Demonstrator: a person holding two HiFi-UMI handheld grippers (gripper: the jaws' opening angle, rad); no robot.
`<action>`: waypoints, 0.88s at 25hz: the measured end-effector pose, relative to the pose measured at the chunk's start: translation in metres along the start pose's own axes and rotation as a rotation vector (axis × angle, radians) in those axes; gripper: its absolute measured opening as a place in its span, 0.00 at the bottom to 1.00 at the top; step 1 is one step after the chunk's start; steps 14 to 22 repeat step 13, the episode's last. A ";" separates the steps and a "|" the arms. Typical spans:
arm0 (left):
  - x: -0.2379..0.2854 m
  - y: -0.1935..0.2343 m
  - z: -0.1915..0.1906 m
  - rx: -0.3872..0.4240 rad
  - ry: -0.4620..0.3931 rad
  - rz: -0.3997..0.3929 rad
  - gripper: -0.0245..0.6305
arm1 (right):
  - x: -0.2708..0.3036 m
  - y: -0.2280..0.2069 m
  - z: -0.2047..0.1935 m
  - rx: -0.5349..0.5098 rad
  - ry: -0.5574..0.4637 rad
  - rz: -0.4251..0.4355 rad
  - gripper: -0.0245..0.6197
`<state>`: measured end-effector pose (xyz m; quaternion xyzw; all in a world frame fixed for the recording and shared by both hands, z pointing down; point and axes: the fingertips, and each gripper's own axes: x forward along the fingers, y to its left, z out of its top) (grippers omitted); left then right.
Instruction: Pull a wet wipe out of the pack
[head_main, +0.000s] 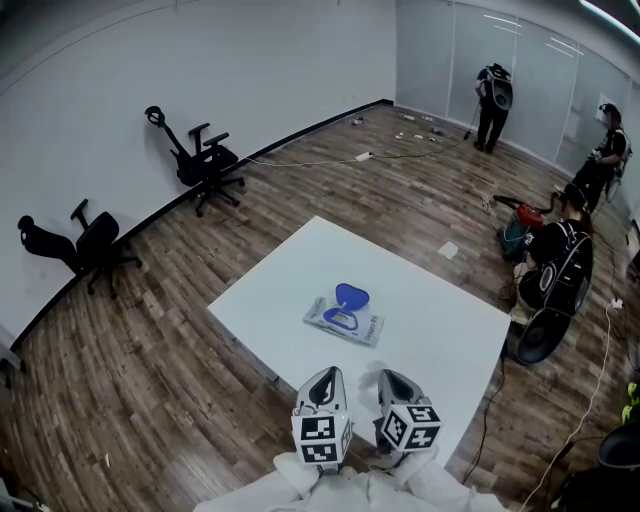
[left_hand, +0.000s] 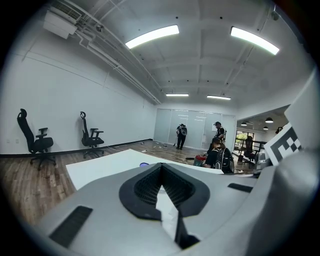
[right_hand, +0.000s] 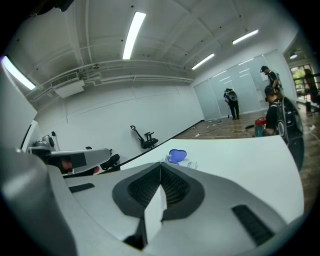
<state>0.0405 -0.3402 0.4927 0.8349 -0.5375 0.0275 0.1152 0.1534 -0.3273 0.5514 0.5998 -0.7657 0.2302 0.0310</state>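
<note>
A flat wet wipe pack (head_main: 345, 320) lies near the middle of the white table (head_main: 440, 320), its blue lid (head_main: 351, 295) flipped up. In the right gripper view the pack (right_hand: 186, 162) and its lid (right_hand: 177, 155) show just beyond the jaw tips. Only a sliver of the blue lid (left_hand: 144, 164) shows in the left gripper view. Both grippers are held side by side at the table's near edge, short of the pack. The left gripper (head_main: 322, 382) (left_hand: 161, 165) and the right gripper (head_main: 394, 384) (right_hand: 161, 164) are shut, tips together, with nothing between them.
Two black office chairs (head_main: 205, 160) (head_main: 85, 245) stand by the left wall. A person with a backpack (head_main: 556, 268) crouches off the table's right side beside a red and teal object (head_main: 522, 222). Two more people (head_main: 493, 100) stand farther back. Cables (head_main: 590, 400) run over the wooden floor.
</note>
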 end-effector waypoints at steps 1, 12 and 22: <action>0.001 0.000 0.000 0.000 0.000 -0.001 0.04 | 0.000 0.000 0.000 0.001 0.000 0.000 0.05; 0.004 0.001 0.003 -0.003 -0.003 -0.001 0.04 | -0.005 -0.008 -0.001 0.005 0.000 -0.022 0.05; 0.005 0.001 0.003 -0.003 -0.002 -0.001 0.04 | -0.005 -0.009 -0.001 0.006 0.000 -0.023 0.05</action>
